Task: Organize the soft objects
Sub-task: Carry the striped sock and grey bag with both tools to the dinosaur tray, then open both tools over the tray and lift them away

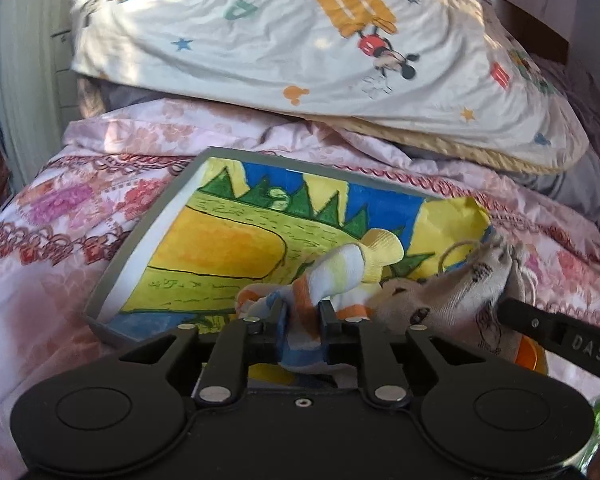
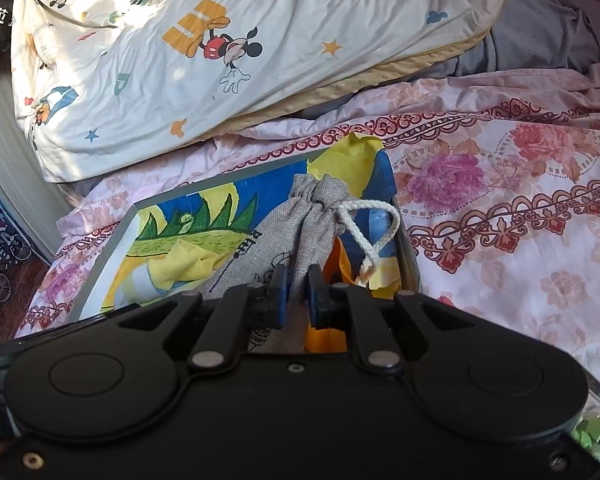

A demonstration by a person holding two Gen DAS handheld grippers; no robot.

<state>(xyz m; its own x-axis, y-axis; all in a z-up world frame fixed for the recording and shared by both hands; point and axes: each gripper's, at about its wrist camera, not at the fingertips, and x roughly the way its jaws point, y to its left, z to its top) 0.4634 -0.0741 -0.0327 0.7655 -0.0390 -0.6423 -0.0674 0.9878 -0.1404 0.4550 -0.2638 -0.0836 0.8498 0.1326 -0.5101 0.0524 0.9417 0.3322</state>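
A grey-rimmed tray (image 1: pixel 112 276) (image 2: pixel 100 264), lined with a bright dinosaur drawing, lies on the bed. In the left wrist view my left gripper (image 1: pixel 304 316) is shut on a striped yellow, white, orange and blue sock (image 1: pixel 356 268), which pokes out over the tray. The sock's yellow end (image 2: pixel 184 264) also shows in the right wrist view. My right gripper (image 2: pixel 298 292) pinches the fabric of a grey drawstring bag (image 2: pixel 312 208) (image 1: pixel 440 296) with a white cord (image 2: pixel 364 232), over the tray's right side. Something orange (image 2: pixel 326 336) sits under the bag.
A cartoon-print pillow (image 1: pixel 260 40) (image 2: pixel 160 60) lies behind the tray on a pink floral bedsheet (image 1: pixel 60 220) (image 2: pixel 500 200). Grey bedding (image 2: pixel 540 32) is bunched at the back right. The bed's edge and dark floor (image 2: pixel 16 280) are at the left.
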